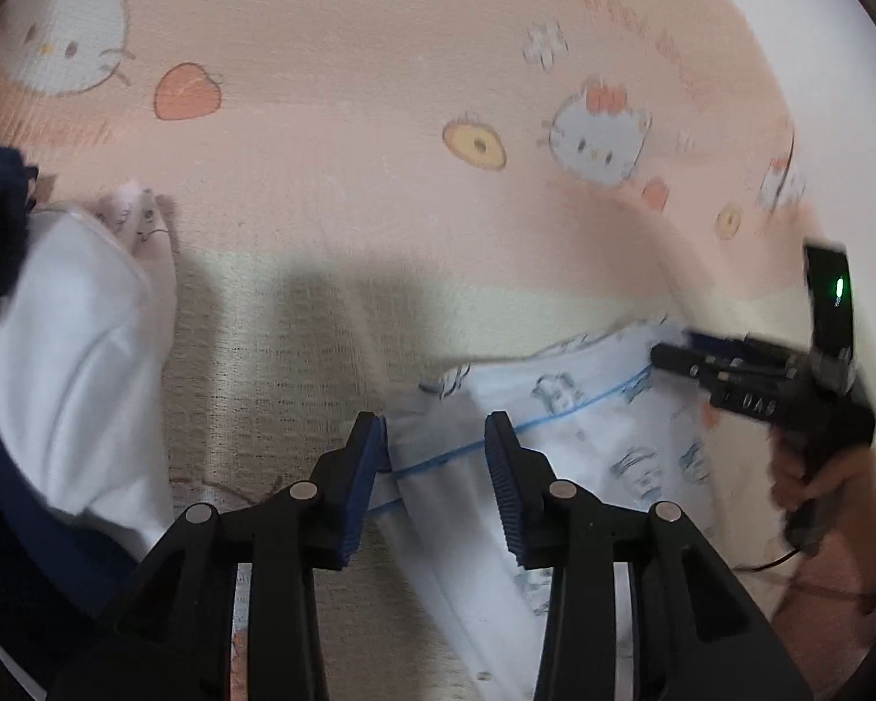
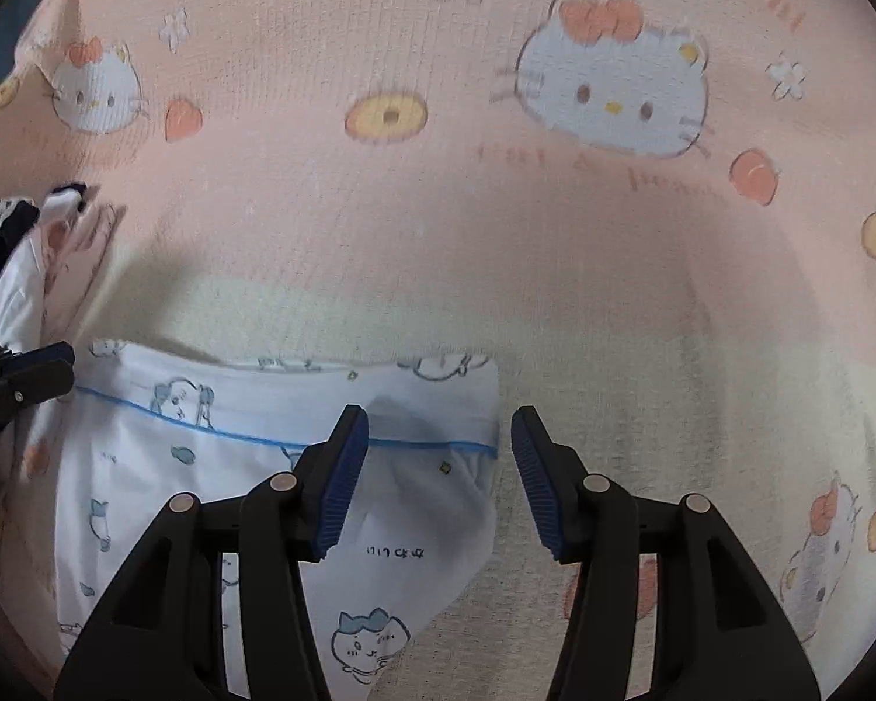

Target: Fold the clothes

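Note:
A white garment with small cartoon prints and a thin blue line [image 1: 555, 444] [image 2: 216, 467] lies on the pink and cream cat-print blanket [image 1: 379, 117] [image 2: 438, 233]. My left gripper [image 1: 435, 455] is open, its jaws standing either side of the garment's left edge. My right gripper [image 2: 438, 467] is open over the garment's right corner. The right gripper also shows in the left wrist view [image 1: 689, 359] at the garment's far right edge, held by a hand. The left gripper's fingers [image 2: 23, 380] show at the garment's left edge in the right wrist view.
A pile of other clothes, white and navy [image 1: 58, 350] [image 2: 11, 269], lies at the left of the blanket. A small pale pink piece [image 1: 137, 213] lies beside the pile. A thin cable [image 1: 788, 561] trails by the hand at the right.

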Demonstrator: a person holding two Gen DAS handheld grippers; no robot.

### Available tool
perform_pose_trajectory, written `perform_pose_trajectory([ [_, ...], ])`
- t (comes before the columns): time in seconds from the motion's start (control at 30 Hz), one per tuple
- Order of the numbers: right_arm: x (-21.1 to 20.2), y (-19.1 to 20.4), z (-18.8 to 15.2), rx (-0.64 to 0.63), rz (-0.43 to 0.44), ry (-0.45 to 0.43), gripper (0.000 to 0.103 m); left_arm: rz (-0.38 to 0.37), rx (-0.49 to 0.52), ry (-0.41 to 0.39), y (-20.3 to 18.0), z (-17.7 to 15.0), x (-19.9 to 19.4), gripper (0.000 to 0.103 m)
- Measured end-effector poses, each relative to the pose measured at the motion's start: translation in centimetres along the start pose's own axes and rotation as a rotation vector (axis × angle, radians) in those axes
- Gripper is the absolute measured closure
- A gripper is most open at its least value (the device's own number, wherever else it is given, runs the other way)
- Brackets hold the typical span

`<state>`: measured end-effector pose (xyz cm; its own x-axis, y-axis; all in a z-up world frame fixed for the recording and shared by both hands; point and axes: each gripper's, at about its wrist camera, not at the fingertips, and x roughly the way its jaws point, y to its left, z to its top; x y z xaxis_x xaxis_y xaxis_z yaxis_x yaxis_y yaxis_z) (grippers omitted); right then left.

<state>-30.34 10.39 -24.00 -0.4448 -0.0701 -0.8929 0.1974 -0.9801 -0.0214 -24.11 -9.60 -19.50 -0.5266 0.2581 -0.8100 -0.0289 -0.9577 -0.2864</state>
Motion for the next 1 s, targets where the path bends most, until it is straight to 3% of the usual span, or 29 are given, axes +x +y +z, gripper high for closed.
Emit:
perform_pose_trajectory([
  [0.03,0.5,0.0,-0.1,-0.004,-0.008,0.016,0.05,0.052,0.017,0.012,-0.1,-0.1,0.4,0.096],
  [0.1,1.3,-0.1,-0.2,0.007,-0.011,0.036,0.05,0.099,0.001,0.033,0.4,-0.1,0.7,0.096],
  [0.23,-0.4,-1.4,-0.4,0.094,-0.043,-0.038,0.05,0.209,-0.056,-0.003,1.8,0.4,-1.1,0.096],
  [0.37,-3.6,-1.4,-2.3,0.127,0.052,-0.002,0.05,0.014,-0.101,0.015,1.1,-0.3,-4.3,0.095],
  [0.5,-6.6,0.3,-8.0,0.069,0.135,0.081,0.05,-0.026,-0.055,0.12,-3.6,-3.7,-4.9,0.091],
  [0.57,-7.1,1.2,-10.4,0.081,0.177,0.134,0.05,-0.016,-0.14,0.191,-4.7,-6.0,-4.6,0.091],
  [0.63,-8.3,2.0,-13.2,0.107,0.206,0.15,0.05,-0.067,-0.273,0.205,-4.8,-8.9,-5.2,0.088],
  [0.7,-9.0,2.6,-15.1,0.13,0.214,0.152,0.05,-0.127,-0.385,0.192,-4.8,-11.7,-6.0,0.064],
  [0.77,-9.3,3.0,-16.2,0.147,0.22,0.147,0.049,-0.19,-0.482,0.178,-4.8,-14.3,-6.4,0.058],
  [0.83,-9.6,3.5,-17.4,0.148,0.225,0.146,0.049,-0.247,-0.536,0.177,-5.1,-16.2,-5.8,0.058],
  [1.0,-9.3,4.6,-19.6,0.125,0.189,0.117,0.049,-0.179,-0.441,0.169,-6.8,-17.2,-4.7,0.082],
])
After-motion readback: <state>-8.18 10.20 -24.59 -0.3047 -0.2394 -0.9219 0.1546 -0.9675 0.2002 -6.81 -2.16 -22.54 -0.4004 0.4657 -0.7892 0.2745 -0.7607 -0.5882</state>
